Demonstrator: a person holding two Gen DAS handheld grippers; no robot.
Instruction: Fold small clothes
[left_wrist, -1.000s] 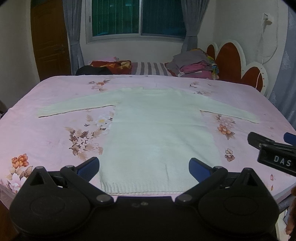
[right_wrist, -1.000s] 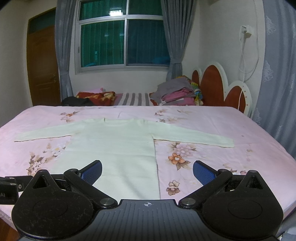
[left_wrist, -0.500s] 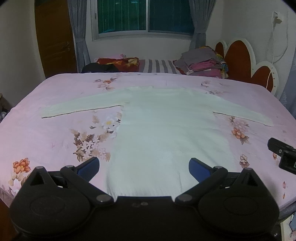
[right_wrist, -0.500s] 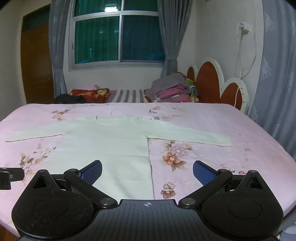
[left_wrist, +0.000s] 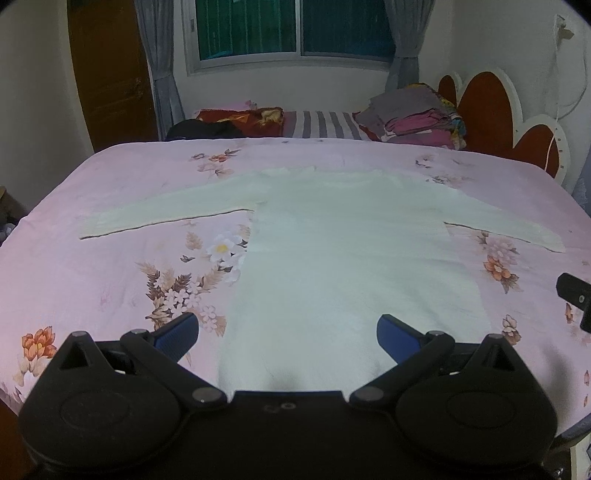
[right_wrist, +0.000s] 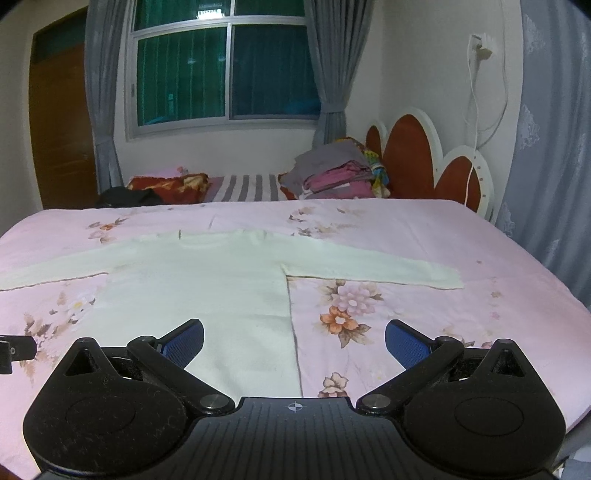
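Note:
A pale cream long-sleeved sweater (left_wrist: 343, 254) lies flat on the pink floral bedsheet (left_wrist: 122, 273), sleeves spread left and right, hem nearest me. It also shows in the right wrist view (right_wrist: 207, 288). My left gripper (left_wrist: 287, 334) is open and empty, above the sweater's lower part. My right gripper (right_wrist: 294, 339) is open and empty, over the sweater's right side edge near the hem. The right gripper's body shows at the left wrist view's right edge (left_wrist: 576, 295).
A pile of folded clothes (left_wrist: 413, 118) and pillows (left_wrist: 317, 123) sit at the far end by the red headboard (left_wrist: 491, 110). A window with grey curtains (right_wrist: 225, 70) is behind. A brown door (right_wrist: 62, 125) stands at the left.
Both grippers have moved forward over the bed and a little left. The sweater's hem has slipped under the left gripper's view. The sweater has not moved.

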